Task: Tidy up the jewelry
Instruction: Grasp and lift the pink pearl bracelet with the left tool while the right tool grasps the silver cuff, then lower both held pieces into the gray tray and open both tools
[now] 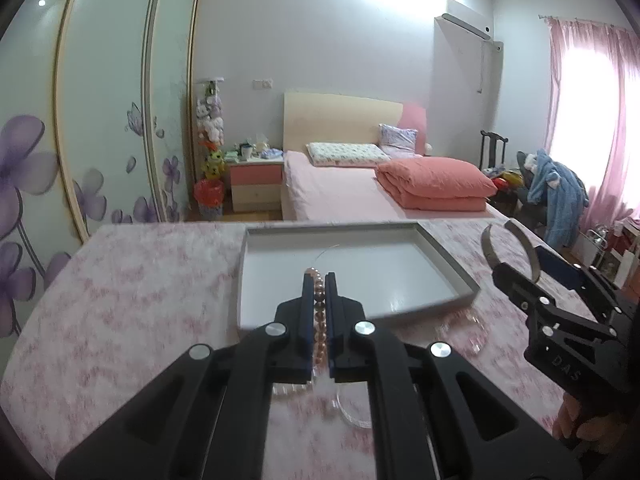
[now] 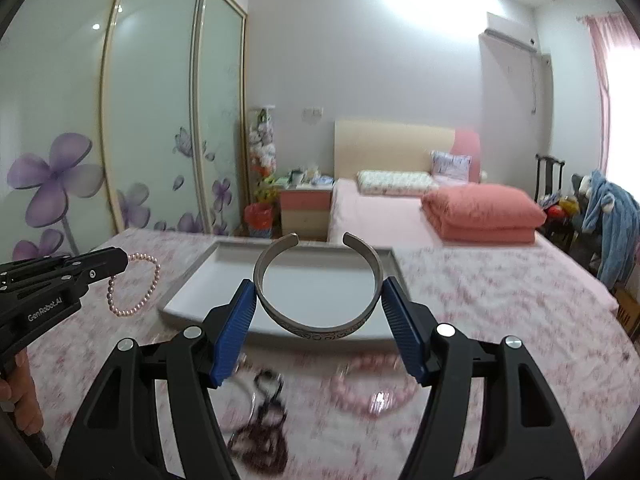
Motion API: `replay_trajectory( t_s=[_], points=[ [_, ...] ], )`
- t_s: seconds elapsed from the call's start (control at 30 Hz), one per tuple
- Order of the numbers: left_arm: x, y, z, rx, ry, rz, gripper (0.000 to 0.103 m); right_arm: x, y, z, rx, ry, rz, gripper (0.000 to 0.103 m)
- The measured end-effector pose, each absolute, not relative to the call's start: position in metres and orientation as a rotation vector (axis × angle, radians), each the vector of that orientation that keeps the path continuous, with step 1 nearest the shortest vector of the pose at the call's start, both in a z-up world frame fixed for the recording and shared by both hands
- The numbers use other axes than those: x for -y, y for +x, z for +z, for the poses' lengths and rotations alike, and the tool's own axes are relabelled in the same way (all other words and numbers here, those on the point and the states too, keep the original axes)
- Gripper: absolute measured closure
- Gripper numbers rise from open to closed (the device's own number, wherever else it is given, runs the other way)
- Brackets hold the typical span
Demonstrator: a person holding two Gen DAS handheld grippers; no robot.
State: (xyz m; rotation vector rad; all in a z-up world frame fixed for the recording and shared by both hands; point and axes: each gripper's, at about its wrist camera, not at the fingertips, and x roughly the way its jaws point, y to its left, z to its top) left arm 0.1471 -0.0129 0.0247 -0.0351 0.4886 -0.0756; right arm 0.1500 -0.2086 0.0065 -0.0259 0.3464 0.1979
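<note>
Pearl bracelet: the pink pearl bead bracelet [image 2: 134, 286] hangs as a loop from the left gripper [image 1: 319, 280], held off the pink-patterned bench [image 1: 132, 300], just left of the shallow grey rectangular tray [image 1: 448, 256].
Left fingers: pressed together on the bead strand, pinching it near their tips.
Cuff: the open silver metal cuff bangle with an engraved band [image 2: 316, 284] sits across the right gripper [image 2: 318, 304], lifted in front of the tray with its gap facing away.
Right fingers: the blue ribbed pads [image 2: 236, 332] are spread wide and bear on the cuff's two outer sides.
Step in hand: carrying both pieces to the tray, by my reading.
Doing it well: lower the pearl loop until it pools on the tray floor before letting go; set the cuff flat and apart from it.
Left on the bench: a dark bead string [image 2: 264, 436] and a pale pink bead bracelet [image 2: 376, 384], too blurred to describe further.
</note>
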Motion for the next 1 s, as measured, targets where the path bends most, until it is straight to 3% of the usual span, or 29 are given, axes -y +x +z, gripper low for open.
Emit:
replay_trajectory(
  t_s=[0.4, 0.77, 1.0],
  points=[
    [0.013, 0.233, 0.022, -0.518, -0.052, -0.046, 0.097, 0.21, 0.22, -0.005, -0.37, -0.007, 0.146, 0.038],
    [0.009, 0.299, -0.028, -0.669, -0.103, -0.073, 0.097, 0.189, 0.29, -0.064, -0.687, -0.033, 0.206, 0.038],
    [0.008, 0.317, -0.053, -0.738, -0.121, -0.084, 0.096, 0.183, 0.307, -0.079, -0.781, -0.043, 0.199, 0.037]
  ],
)
